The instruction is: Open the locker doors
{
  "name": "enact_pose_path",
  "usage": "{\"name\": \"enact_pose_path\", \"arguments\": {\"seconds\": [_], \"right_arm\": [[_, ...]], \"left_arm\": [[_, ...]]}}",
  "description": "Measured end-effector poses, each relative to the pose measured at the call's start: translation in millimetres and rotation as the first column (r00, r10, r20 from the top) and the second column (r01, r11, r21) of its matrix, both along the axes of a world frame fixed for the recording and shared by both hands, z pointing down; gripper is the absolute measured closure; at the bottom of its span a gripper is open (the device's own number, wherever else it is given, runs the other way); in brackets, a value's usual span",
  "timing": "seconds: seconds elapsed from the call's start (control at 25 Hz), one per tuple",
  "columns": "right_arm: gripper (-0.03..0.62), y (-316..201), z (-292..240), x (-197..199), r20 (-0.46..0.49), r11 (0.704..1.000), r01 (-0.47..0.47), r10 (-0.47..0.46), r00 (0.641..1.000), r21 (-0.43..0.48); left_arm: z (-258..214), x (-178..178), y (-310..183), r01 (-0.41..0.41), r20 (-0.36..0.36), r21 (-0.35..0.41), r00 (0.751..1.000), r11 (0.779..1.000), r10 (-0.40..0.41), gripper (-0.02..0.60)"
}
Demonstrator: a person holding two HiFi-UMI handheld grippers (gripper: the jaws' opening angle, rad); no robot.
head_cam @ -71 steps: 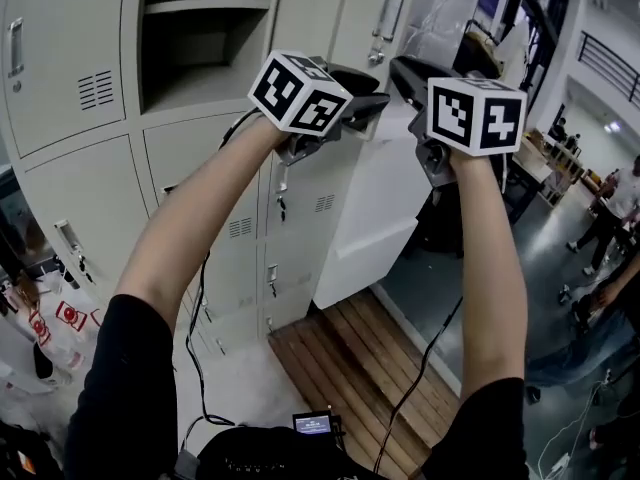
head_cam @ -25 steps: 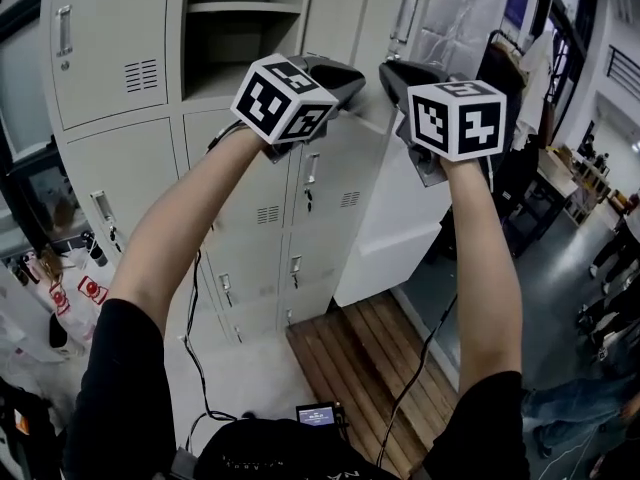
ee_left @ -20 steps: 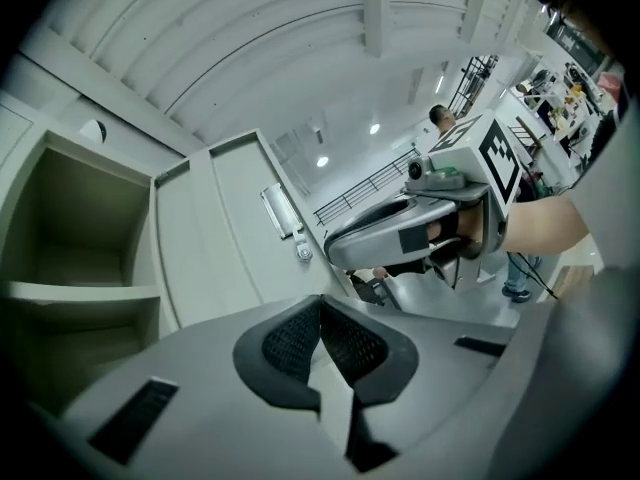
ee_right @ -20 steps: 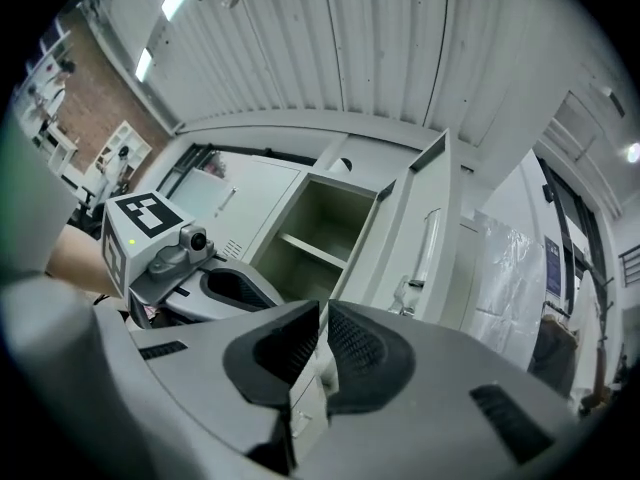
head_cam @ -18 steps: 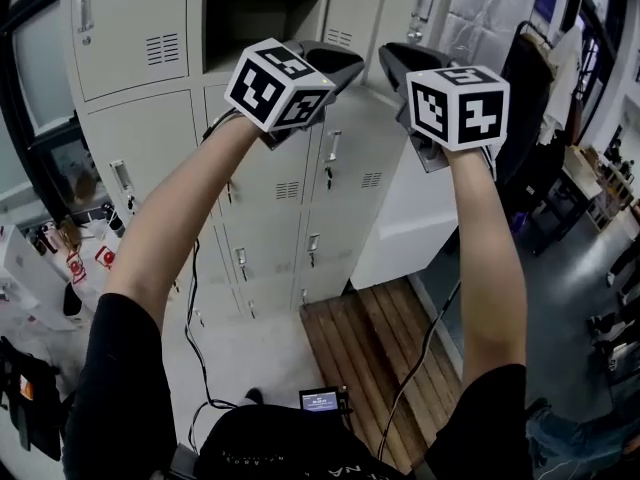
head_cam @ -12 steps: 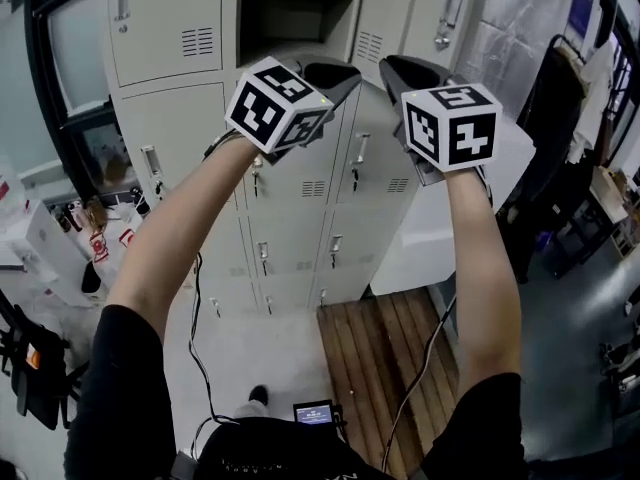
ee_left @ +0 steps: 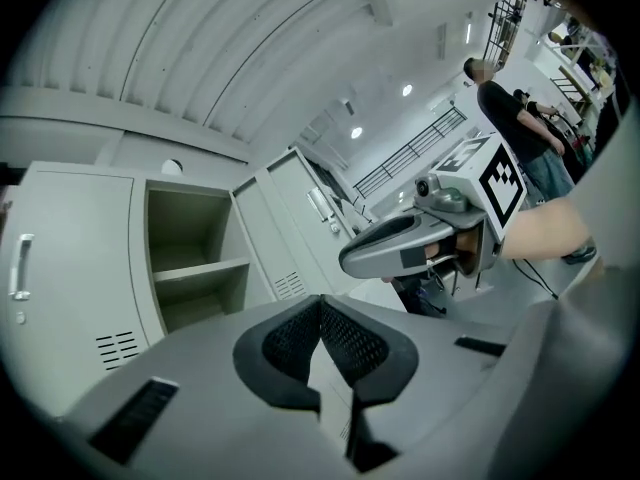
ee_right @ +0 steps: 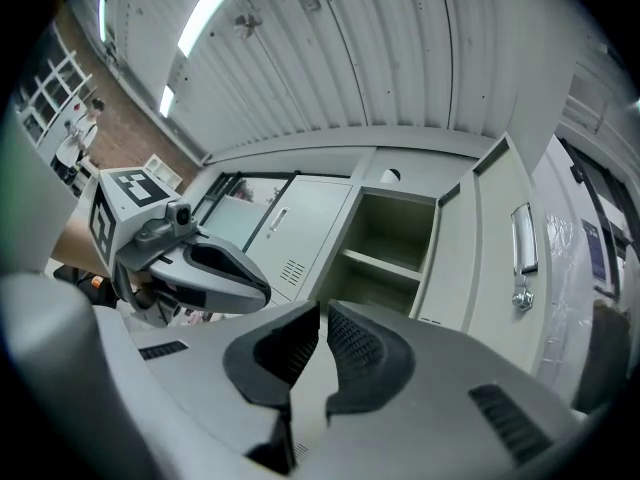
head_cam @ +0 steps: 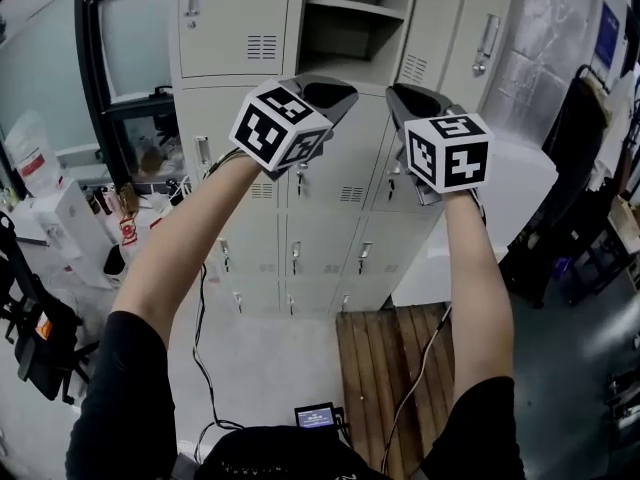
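Grey lockers [head_cam: 230, 28] fill the wall ahead. One upper compartment [head_cam: 350, 13] stands open with a shelf inside, its door [ee_right: 500, 258] swung to the right. A large pale door [head_cam: 490, 218] lower right also hangs open. The doors below [head_cam: 300, 258] are closed, with small keys in them. My left gripper [head_cam: 340, 90] is held up in front of the lockers just under the open compartment, shut and empty [ee_left: 320, 308]. My right gripper [head_cam: 400, 93] hovers beside it, its pads [ee_right: 355, 343] almost together with nothing between them. Neither touches a door.
A wooden pallet [head_cam: 390, 368] lies on the floor below the lockers. Boxes and bags [head_cam: 60, 228] crowd the left, next to a black bag [head_cam: 30, 338]. Dark clothing hangs on a rack [head_cam: 590, 168] at right. Cables [head_cam: 200, 368] trail from both grippers. A person [ee_left: 520, 128] stands far off.
The view has swung left along the lockers, so the window and boxes at left have come into sight. Both grippers moved with it and sank a little, staying shut and side by side.
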State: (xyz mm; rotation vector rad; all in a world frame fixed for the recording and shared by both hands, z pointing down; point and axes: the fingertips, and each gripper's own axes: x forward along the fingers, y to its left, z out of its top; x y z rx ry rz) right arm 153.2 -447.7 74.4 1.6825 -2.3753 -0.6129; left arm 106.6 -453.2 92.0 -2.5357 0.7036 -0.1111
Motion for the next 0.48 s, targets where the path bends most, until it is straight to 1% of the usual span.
{"name": "enact_pose_path", "arguments": {"seconds": [0.08,0.28,0.4,0.48], "right_arm": [[0.545,11,7,-18,0.0,1.0,0.001,-0.001,1.0,-0.004],[0.545,52,30,-63,-0.027,1.0,-0.004,0.003,1.0,-0.022],[0.545,89,44,-88,-0.04,1.0,-0.002,0.001,0.999,-0.021],[0.545,114,50,-100,-0.039,1.0,-0.003,0.003,0.999,-0.015]], "left_arm": [[6,-21,14,0.01,0.006,0.002,1.0,1.0,-0.01,0.561],[32,-72,57,0.04,0.072,0.047,0.996,0.998,-0.044,0.561],[49,-97,92,0.03,0.074,0.046,0.997,0.998,-0.034,0.561],[57,-105,115,0.018,0.072,0.053,0.997,0.998,-0.022,0.561]]}}
